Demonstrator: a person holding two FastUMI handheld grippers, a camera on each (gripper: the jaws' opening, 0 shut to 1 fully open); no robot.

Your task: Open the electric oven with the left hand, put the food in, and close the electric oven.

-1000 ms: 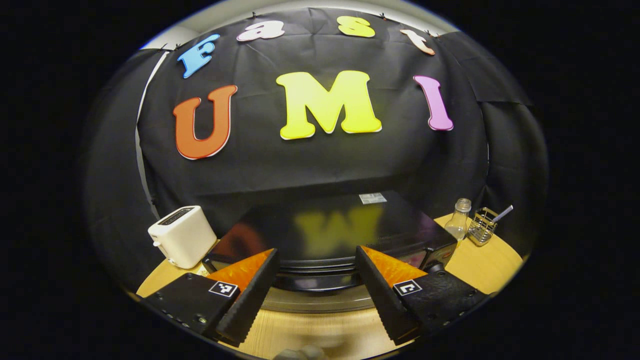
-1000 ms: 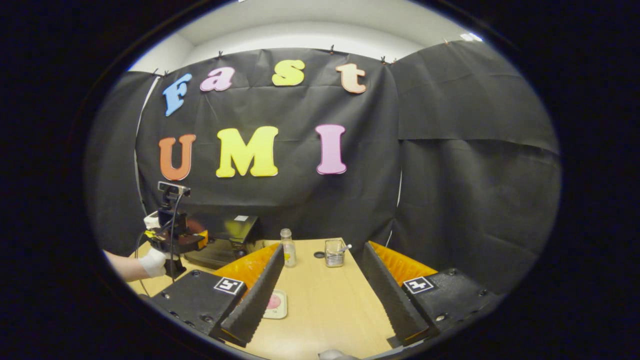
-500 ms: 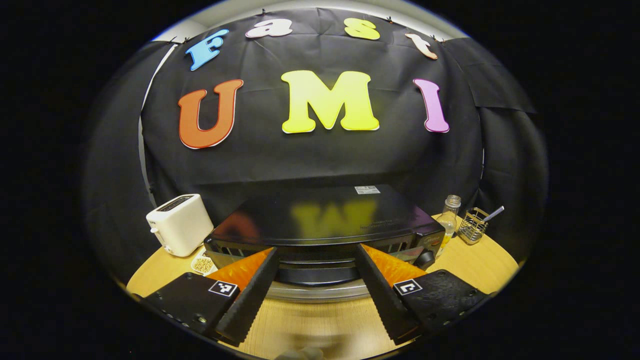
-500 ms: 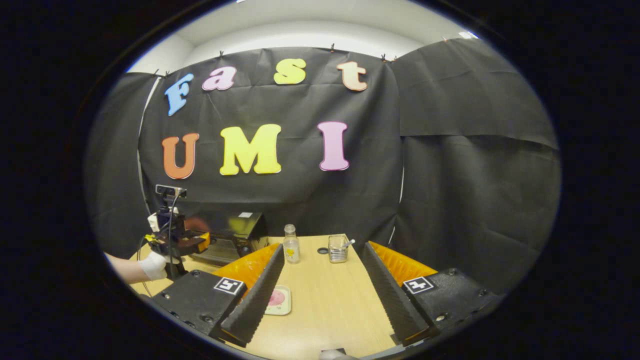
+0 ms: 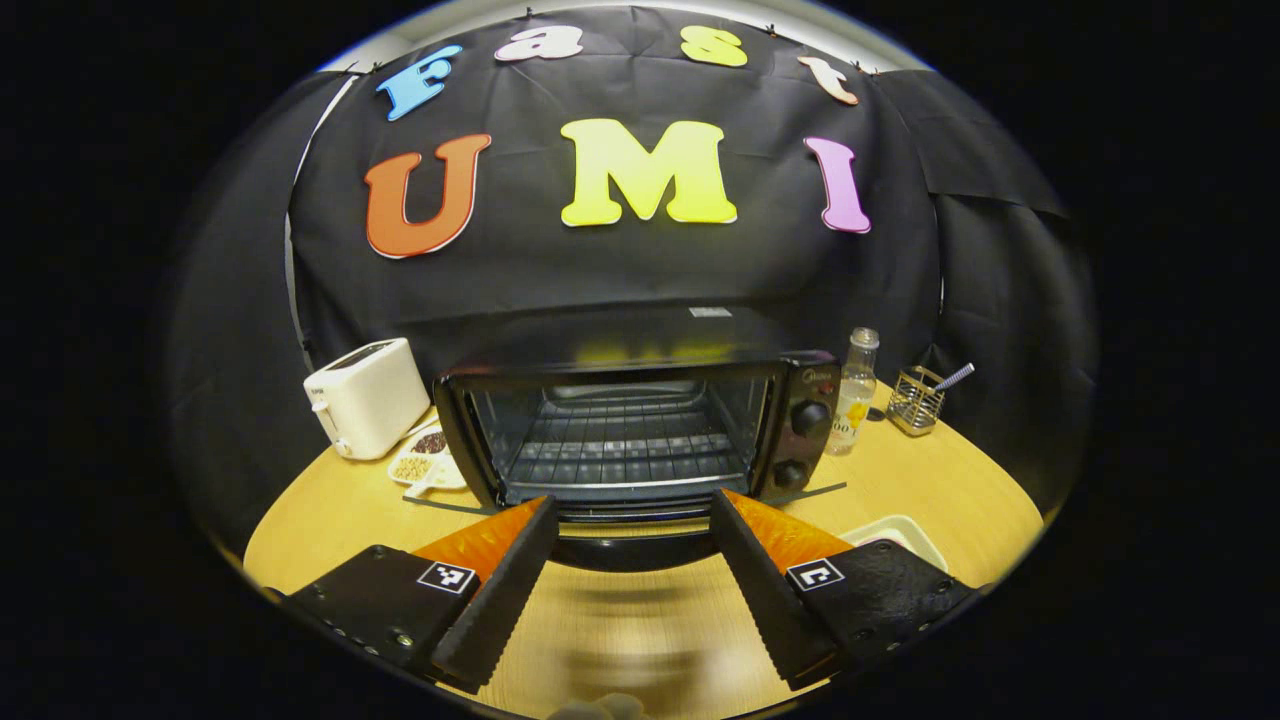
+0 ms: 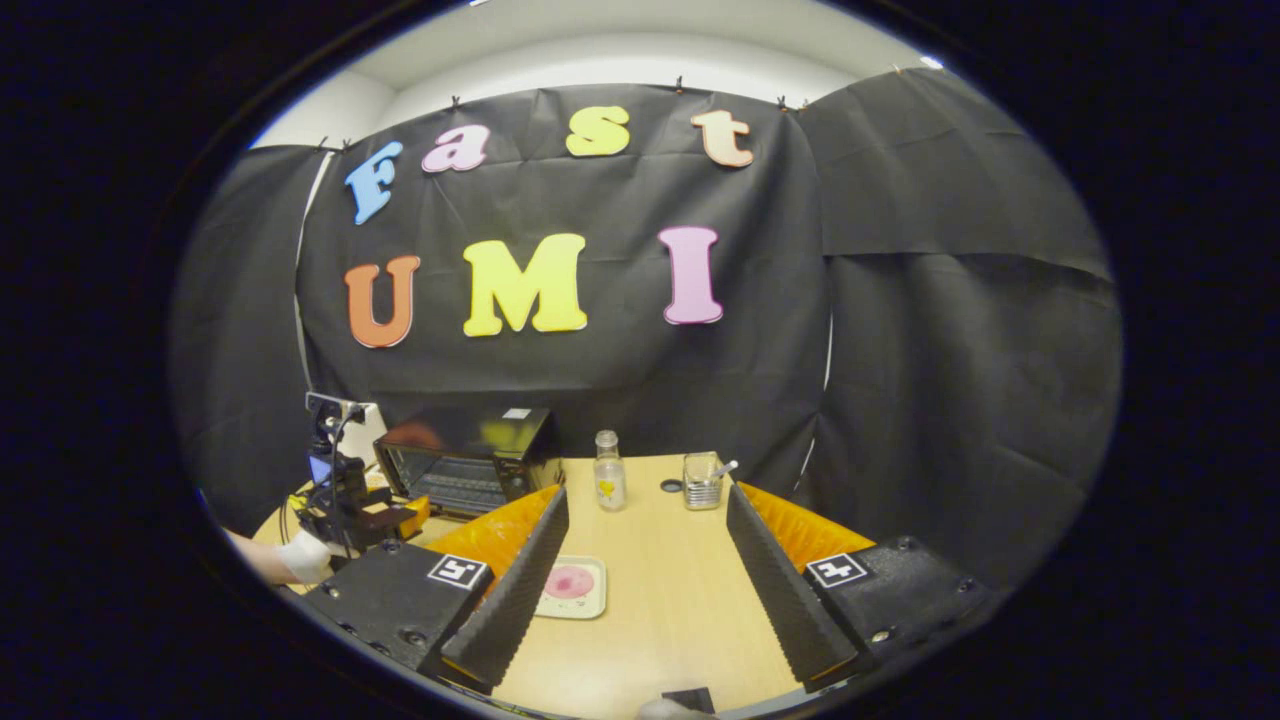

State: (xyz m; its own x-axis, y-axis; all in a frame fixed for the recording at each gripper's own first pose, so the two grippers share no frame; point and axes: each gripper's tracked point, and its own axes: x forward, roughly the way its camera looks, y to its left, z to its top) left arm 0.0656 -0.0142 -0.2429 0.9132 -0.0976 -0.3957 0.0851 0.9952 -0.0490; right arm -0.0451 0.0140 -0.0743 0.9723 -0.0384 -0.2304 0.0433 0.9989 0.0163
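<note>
The black electric oven (image 5: 800, 400) stands with its door (image 5: 620, 548) swung down toward me, and the wire rack (image 5: 620, 445) inside is bare. My left gripper (image 5: 633, 503) is open just above the door's front edge, one finger on each side of its middle. A cream tray (image 6: 572, 587) with pink food lies on the wooden table (image 6: 660, 600), just right of my right gripper's left finger. The right gripper (image 6: 648, 495) is open and holds nothing. In the right gripper view the oven (image 6: 470, 462) stands at far left, with the left gripper (image 6: 350, 505) and a gloved hand (image 6: 300, 555) before it.
A white toaster (image 5: 365, 395) and small dishes of beans (image 5: 420, 465) stand left of the oven. A clear bottle (image 5: 855, 390) and a wire basket (image 5: 915, 400) stand to its right. The tray's corner (image 5: 900, 528) peeks out beside the left gripper's right finger.
The left gripper has drawn back and down from the oven, and the door has swung from shut to fully open. The right gripper has barely shifted.
</note>
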